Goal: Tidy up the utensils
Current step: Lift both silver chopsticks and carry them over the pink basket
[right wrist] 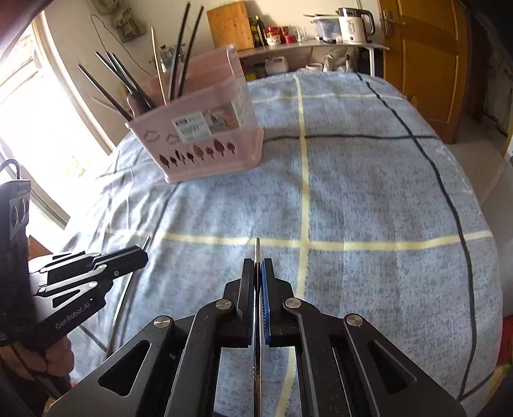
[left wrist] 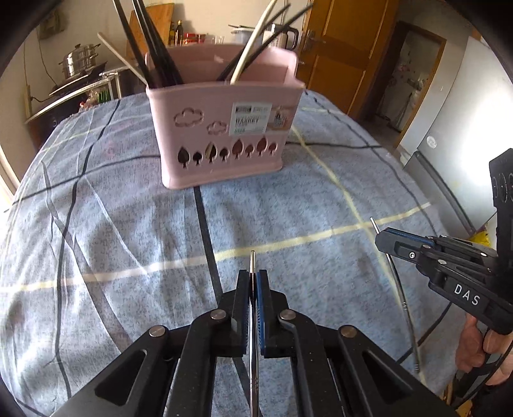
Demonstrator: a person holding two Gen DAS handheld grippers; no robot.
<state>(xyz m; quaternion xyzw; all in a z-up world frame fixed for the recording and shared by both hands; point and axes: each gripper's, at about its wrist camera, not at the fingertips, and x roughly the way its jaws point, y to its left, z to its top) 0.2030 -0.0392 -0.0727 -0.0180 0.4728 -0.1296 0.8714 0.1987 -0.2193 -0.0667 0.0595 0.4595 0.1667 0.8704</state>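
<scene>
A pink utensil basket (left wrist: 205, 141) stands upright on the checked cloth, holding several black and pale chopsticks (left wrist: 154, 48). Well in front of it, my left gripper (left wrist: 253, 276) is shut on a thin metal chopstick (left wrist: 252, 258) whose tip pokes out past the pads. To its right, my right gripper (left wrist: 380, 239) is shut on a second metal chopstick (left wrist: 407, 308). In the right wrist view that gripper (right wrist: 257, 264) clamps its metal chopstick (right wrist: 256, 247). The basket (right wrist: 224, 154) lies ahead to the left, and the left gripper (right wrist: 142, 253) hovers at the left edge.
A blue-grey checked cloth (right wrist: 368, 179) covers the table, which drops off at the right and the near side. Behind it a counter holds a kettle (right wrist: 352, 25), jars, a cutting board (right wrist: 229, 25) and a steel pot (left wrist: 80, 59). A wooden door (right wrist: 426, 57) stands at the back right.
</scene>
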